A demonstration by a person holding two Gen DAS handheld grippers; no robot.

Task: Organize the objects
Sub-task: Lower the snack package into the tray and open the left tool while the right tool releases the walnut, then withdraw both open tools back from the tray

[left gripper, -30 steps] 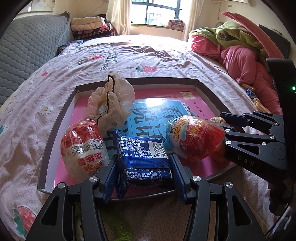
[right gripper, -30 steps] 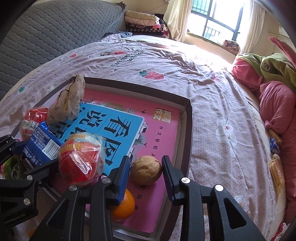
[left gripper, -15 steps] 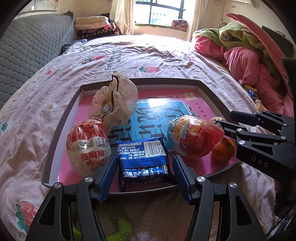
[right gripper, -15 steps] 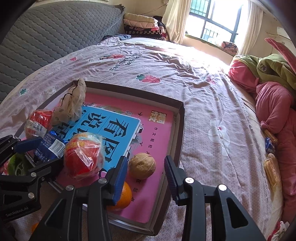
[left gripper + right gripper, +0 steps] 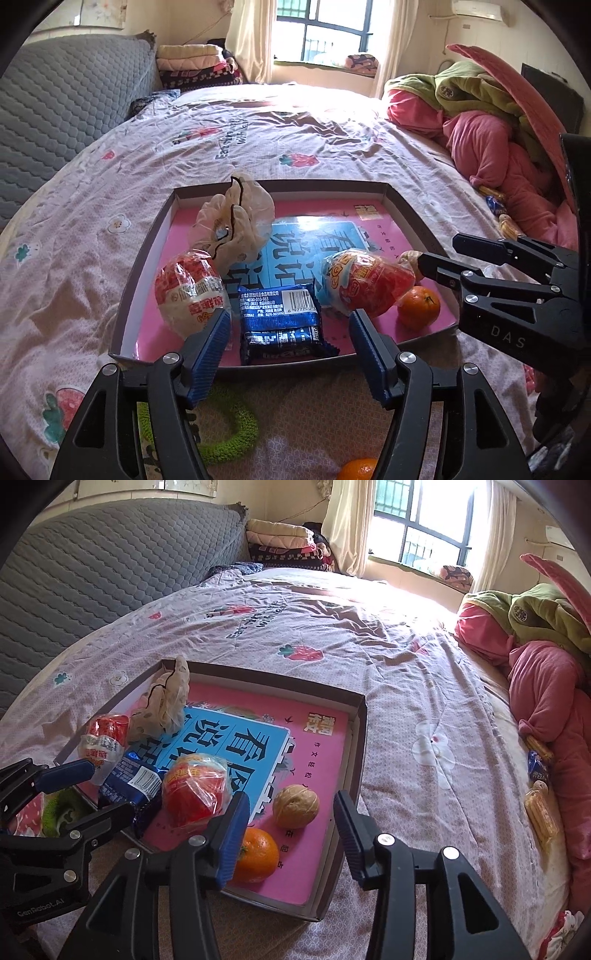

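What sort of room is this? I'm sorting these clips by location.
A bedroom, most likely. The tray of snacks sits on a bed with a strawberry-print sheet, against a quilted grey headboard. Folded blankets are stacked by a curtained window.

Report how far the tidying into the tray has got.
Done: blue snack packet, walnut and orange lie in the tray. In hand: nothing; left gripper and right gripper are opening, empty. Left: green ring and second orange on the bed.
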